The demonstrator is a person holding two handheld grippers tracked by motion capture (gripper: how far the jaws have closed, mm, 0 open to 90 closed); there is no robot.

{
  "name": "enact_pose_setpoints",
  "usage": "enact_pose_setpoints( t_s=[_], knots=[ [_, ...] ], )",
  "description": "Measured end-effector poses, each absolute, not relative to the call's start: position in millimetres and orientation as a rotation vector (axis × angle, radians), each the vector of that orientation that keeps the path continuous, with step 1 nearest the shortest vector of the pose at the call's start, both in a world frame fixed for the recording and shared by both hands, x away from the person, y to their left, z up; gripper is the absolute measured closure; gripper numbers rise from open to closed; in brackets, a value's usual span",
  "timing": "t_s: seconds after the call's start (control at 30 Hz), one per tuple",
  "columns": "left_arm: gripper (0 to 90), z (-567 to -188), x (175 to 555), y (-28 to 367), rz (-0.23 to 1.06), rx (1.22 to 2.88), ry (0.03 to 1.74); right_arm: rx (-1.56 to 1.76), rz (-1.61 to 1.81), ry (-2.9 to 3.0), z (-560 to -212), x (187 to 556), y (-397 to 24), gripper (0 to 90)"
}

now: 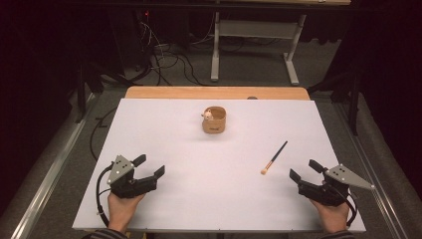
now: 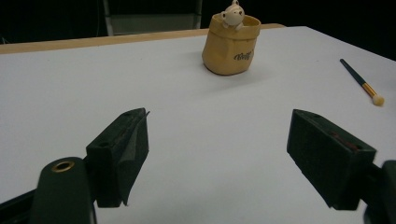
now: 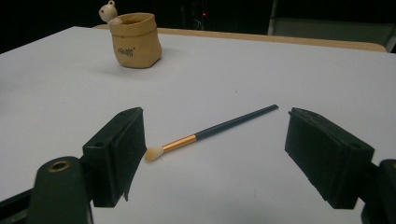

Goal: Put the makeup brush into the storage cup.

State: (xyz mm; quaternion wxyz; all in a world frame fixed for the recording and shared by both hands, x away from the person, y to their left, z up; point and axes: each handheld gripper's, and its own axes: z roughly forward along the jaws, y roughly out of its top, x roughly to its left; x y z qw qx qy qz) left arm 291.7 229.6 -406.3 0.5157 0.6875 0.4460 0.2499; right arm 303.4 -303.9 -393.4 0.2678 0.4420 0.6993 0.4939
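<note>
A tan pot (image 1: 214, 121) with a small white bear figure (image 1: 207, 115) on its rim stands at the middle back of the white table top (image 1: 209, 199). A thin dark-handled brush (image 1: 274, 157) with a pale tip lies to the right of centre. My left gripper (image 1: 149, 166) rests at the near left, open and empty; its own view has the pot (image 2: 230, 45) far ahead and the brush (image 2: 362, 82) at the right. My right gripper (image 1: 304, 170) sits open at the near right, just right of the brush tip. The brush (image 3: 212, 130) lies ahead between its jaws, the pot (image 3: 136, 40) farther off.
A wooden strip (image 1: 217, 92) runs along the table's far edge. Beyond it stand a grey desk frame (image 1: 254, 40) and loose cables (image 1: 169, 59) on the floor. Metal rails (image 1: 50, 169) run along both sides of the table.
</note>
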Motion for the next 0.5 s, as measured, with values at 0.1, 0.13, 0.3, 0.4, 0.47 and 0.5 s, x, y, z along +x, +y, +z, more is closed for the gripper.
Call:
enact_pose_setpoints(
  t_s=[0.1,0.13,0.3,0.4,0.47,0.5],
  knots=[
    [21.7,-406.3,291.3,229.5,0.6,1.649,1.07,1.181,1.332,1.888,-390.8,305.2,-303.1,22.0],
    [21.7,-406.3,291.4,229.5,0.6,1.65,1.07,1.18,1.332,1.887,-390.0,305.8,-302.9,22.0],
    [21.7,-406.3,291.5,229.5,0.596,1.651,1.067,1.189,1.331,1.873,-386.5,310.4,-302.5,22.1],
    [21.8,-406.4,291.5,229.5,0.595,1.656,1.067,1.186,1.319,1.87,-384.8,313.1,-302.7,22.0],
    [21.7,-406.3,291.5,229.5,0.596,1.656,1.067,1.186,1.315,1.865,-382.2,316.3,-302.4,22.0],
    [21.7,-406.3,291.3,229.5,0.596,1.656,1.067,1.183,1.315,1.864,-379.5,318.8,-302.4,22.1]
  ],
)
